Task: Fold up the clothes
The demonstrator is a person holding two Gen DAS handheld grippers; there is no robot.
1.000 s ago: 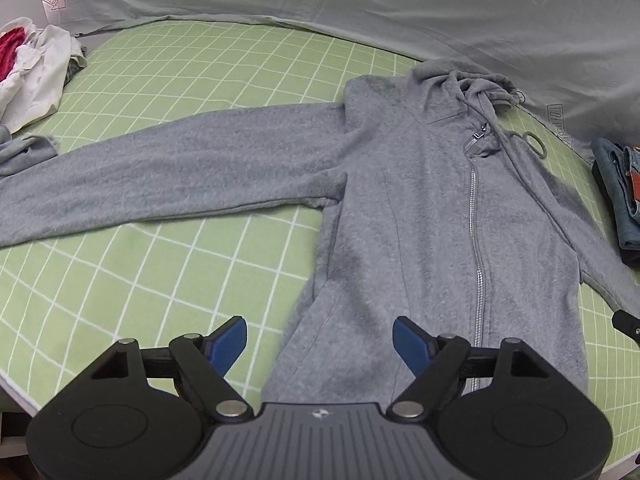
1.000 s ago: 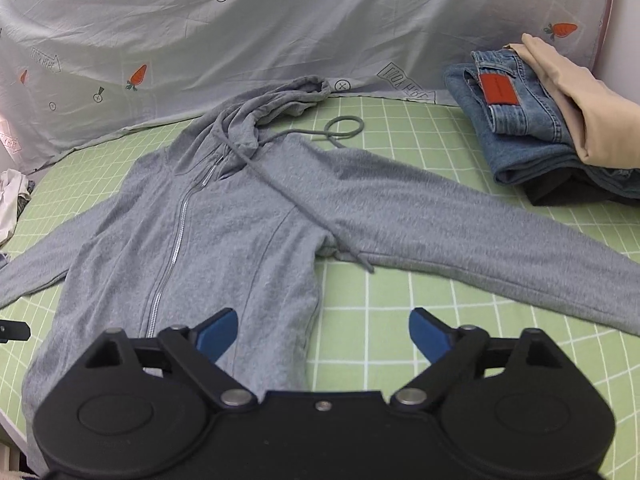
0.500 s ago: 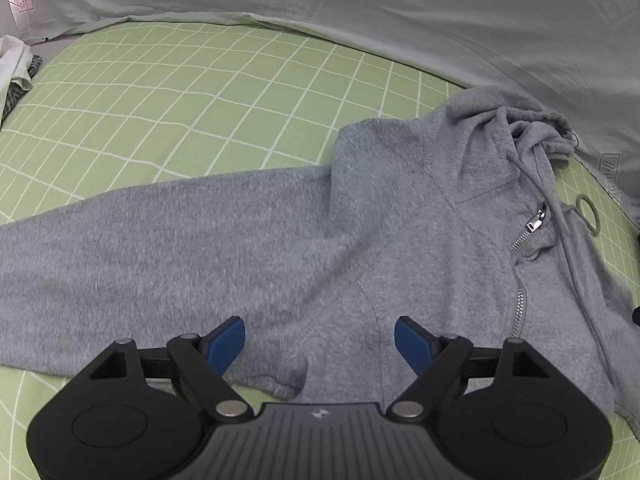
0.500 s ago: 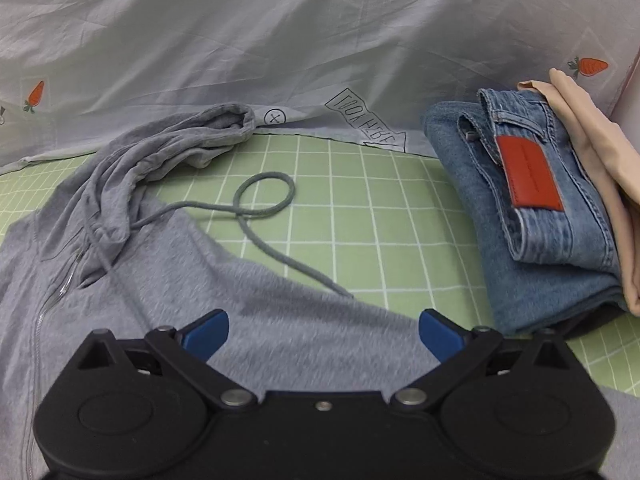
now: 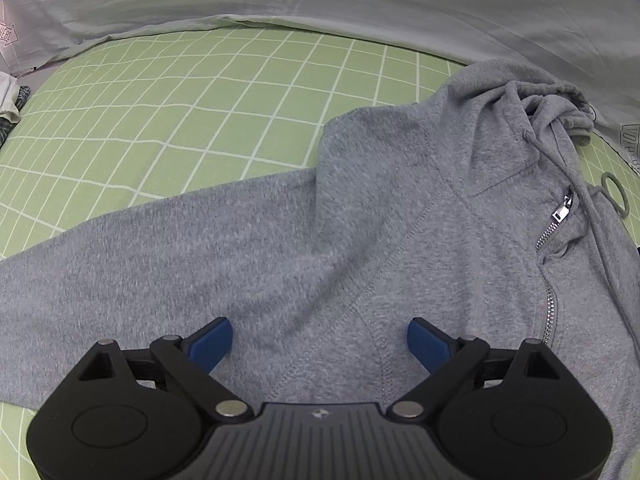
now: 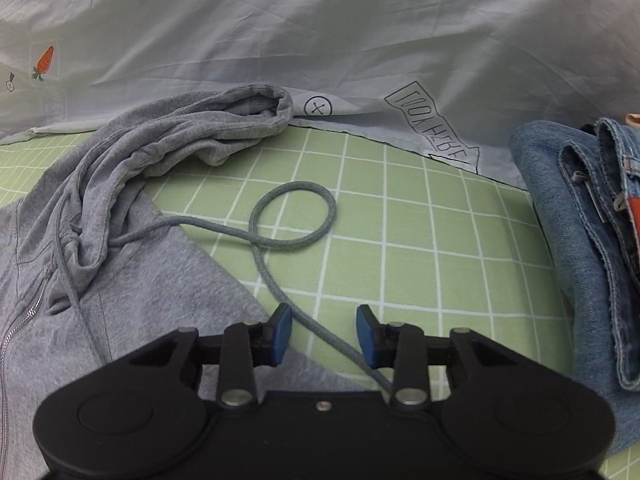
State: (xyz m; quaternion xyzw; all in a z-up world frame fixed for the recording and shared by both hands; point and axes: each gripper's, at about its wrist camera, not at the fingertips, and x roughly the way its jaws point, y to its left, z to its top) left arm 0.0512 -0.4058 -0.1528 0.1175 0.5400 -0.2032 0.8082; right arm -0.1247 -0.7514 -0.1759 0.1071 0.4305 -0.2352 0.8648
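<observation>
The left gripper (image 5: 319, 340) is opening wide above the grey zip-up cotton hoodie (image 5: 400, 220), holding nothing. The right gripper (image 6: 324, 334) is closing around the grey round drawstring cord (image 6: 280, 288) between its pads, not yet pressing it.

Open green checked sheet (image 5: 180, 128) lies clear beyond the gray hoodie's (image 5: 400, 220) sleeve, up to the pale draped cloth (image 6: 320, 40) that bounds the far edge. On the right, folded jeans (image 6: 568, 232) block that side; between them and the hood, only the looped drawstring (image 6: 292, 220) crosses the bare sheet.
</observation>
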